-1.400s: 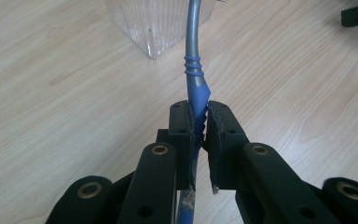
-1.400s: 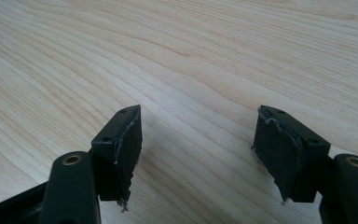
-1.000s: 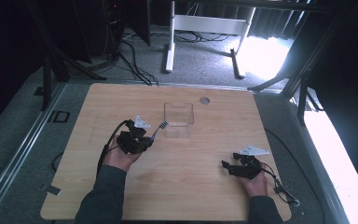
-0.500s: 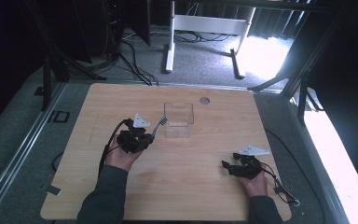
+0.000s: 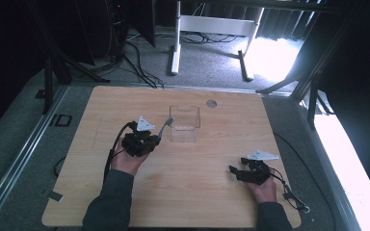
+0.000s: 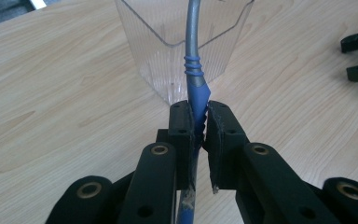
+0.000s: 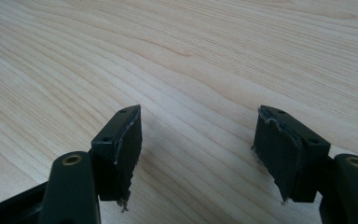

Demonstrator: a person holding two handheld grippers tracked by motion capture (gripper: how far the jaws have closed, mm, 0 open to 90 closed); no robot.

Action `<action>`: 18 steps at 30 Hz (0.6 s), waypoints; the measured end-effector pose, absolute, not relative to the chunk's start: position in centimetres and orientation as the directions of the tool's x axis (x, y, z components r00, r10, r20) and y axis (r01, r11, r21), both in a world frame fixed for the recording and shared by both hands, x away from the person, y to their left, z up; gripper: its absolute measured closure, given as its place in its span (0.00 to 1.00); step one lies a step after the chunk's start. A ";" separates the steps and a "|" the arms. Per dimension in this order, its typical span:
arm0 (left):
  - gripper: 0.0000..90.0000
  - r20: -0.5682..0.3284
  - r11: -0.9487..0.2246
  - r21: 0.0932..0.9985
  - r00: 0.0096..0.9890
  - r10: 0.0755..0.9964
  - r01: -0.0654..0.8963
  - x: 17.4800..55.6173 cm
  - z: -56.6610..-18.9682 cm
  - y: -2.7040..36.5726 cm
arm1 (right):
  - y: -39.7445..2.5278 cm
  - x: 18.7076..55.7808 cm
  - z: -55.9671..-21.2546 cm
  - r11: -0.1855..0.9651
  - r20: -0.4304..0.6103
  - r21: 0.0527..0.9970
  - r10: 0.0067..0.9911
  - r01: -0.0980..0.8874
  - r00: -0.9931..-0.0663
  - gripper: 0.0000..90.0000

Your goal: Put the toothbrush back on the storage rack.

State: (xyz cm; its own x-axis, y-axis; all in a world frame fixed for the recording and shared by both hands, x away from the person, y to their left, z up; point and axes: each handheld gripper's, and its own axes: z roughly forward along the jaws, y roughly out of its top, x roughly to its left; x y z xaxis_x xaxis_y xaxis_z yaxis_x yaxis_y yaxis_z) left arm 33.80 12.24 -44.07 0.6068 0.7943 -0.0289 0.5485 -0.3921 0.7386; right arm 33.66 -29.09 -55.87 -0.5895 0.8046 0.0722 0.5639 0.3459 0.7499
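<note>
Both grippers are at the near half of a light wooden table (image 5: 197,192), one in each of the person's hands. Dark floor and metal frame rails surround the table on all sides. Its far half is largely open wood, marked by a small round grommet (image 5: 211,103) toward the far edge.

On the person's left, the left gripper (image 5: 153,139) is held above the table by the left hand (image 5: 127,161), its jaws pointing toward the table's middle. They are clamped tight on the blue handle of a fork (image 6: 193,70). From the left gripper view, the handle passes up between the two black jaws, and the grey metal neck rises in front of a clear plastic container (image 6: 182,46). From the high view, the tines (image 5: 169,121) sit just at the container's (image 5: 185,122) left wall, near its rim; whether they touch it cannot be told. The container stands upright near the table's centre, with bare wood open on every side of it.

On the person's right, the right gripper (image 5: 233,171) is low over the table near its near edge, held by the right hand (image 5: 264,188). Its jaws are spread wide apart with nothing between them, and plain wood grain lies ahead of them. The two grippers are well apart, with open tabletop between.
</note>
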 end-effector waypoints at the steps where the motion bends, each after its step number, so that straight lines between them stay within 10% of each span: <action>1: 0.90 -0.031 -0.389 0.742 0.608 0.793 0.546 33.8 -44.1 12.3 | -29.1 33.7 -55.9 0.346 0.073 0.749 0.805 0.565 -0.589 0.36; 18: 0.90 -0.052 -0.349 0.778 0.607 0.793 0.523 34.2 -43.9 11.6 | -29.1 33.7 -55.9 0.344 0.074 0.749 0.805 0.566 -0.589 0.36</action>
State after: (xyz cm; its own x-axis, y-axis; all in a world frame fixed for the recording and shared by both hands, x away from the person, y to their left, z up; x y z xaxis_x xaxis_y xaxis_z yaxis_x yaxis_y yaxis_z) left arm 34.16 11.60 -43.93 0.6067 0.7933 -0.0515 0.5228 -0.3493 0.7776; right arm 33.68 -29.10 -55.86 -0.5887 0.8049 0.0744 0.5656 0.3444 0.7493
